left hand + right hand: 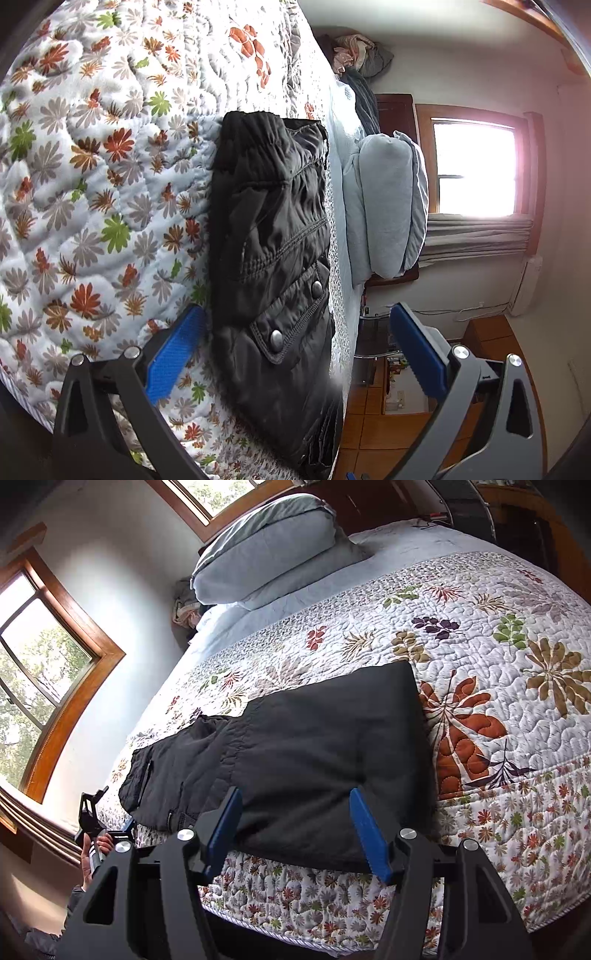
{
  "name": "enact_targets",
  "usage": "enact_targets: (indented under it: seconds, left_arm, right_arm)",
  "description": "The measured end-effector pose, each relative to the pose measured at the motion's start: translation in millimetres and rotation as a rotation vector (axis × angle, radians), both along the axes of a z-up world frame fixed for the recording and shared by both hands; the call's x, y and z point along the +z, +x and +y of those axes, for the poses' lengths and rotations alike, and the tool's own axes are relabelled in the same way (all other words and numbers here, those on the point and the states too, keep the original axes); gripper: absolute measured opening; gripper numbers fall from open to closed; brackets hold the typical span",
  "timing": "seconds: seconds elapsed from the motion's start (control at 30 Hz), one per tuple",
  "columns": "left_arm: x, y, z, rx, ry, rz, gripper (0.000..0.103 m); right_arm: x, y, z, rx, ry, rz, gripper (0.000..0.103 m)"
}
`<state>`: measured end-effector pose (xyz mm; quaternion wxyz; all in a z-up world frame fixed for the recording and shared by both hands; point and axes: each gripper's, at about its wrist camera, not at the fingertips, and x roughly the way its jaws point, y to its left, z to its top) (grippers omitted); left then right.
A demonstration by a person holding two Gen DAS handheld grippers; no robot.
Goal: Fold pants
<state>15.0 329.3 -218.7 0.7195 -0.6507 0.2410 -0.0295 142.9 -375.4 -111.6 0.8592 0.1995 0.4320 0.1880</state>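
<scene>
- The black pants [295, 760] lie on the bed, along the near edge of the quilt [498, 686], folded into a long thick slab.
- Seen from the left wrist, the pants [273, 251] are a slightly shiny, crinkled woven fabric with a gathered elastic waistband at the far end, rows of stitching, and a pocket flap closed by two round metal snaps.
- From the right wrist the same cloth reads matte and smooth at its broad folded end, more rumpled toward the waistband end.
- The quilt [96, 177] is white and puffy, stitched in wavy lines, printed with orange, green and grey-brown leaves and flowers.
- The left gripper [295, 350] stands wide open, its ridged blue pads either side of the snap-pocket end of the pants; it grips nothing. One pad [177, 354] lies just beside the fabric edge over the quilt.
- The right gripper [299, 834] is also spread open and empty, over the broad end of the pants at the bed edge, black arms with silver bolt heads behind its blue pads.
- Pale blue pillows [269, 550] are stacked at the head of the bed, soft and rounded.
- Wood-framed windows [48, 672] are set in the white wall.
</scene>
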Motion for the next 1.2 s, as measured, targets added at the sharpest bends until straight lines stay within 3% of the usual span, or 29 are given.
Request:
enact_targets:
  seconds: [0.23, 0.43, 0.5, 0.6, 0.63, 0.87, 1.0, 1.2]
  left_arm:
    - [-3, 11, 1, 0.007, 0.007, 0.021, 0.1]
    - [6, 28, -2, 0.022, 0.061, 0.099, 0.1]
    - [9, 29, 0, 0.033, 0.059, 0.04, 0.1]
    - [10, 37, 2, -0.017, -0.066, -0.158, 0.1]
    - [9, 40, 3, -0.028, -0.092, -0.171, 0.1]
    - [8, 65, -8, -0.052, 0.016, 0.012, 0.1]
    - [14, 76, -15, -0.079, 0.092, -0.016, 0.099]
    - [14, 75, -16, -0.076, 0.147, 0.076, 0.083]
  right_arm:
    - [-3, 3, 10, 0.004, 0.028, 0.006, 0.063]
    - [-4, 8, 20, 0.016, 0.026, 0.011, 0.063]
    - [-6, 9, 22, 0.022, 0.025, 0.012, 0.066]
    - [-9, 11, 24, 0.028, 0.02, 0.022, 0.067]
    - [-10, 11, 25, 0.028, 0.02, 0.024, 0.067]
    - [-17, 14, 26, 0.031, 0.023, 0.038, 0.067]
    - [-20, 15, 29, 0.039, 0.017, 0.048, 0.067]
    - [-22, 15, 28, 0.038, 0.016, 0.053, 0.069]
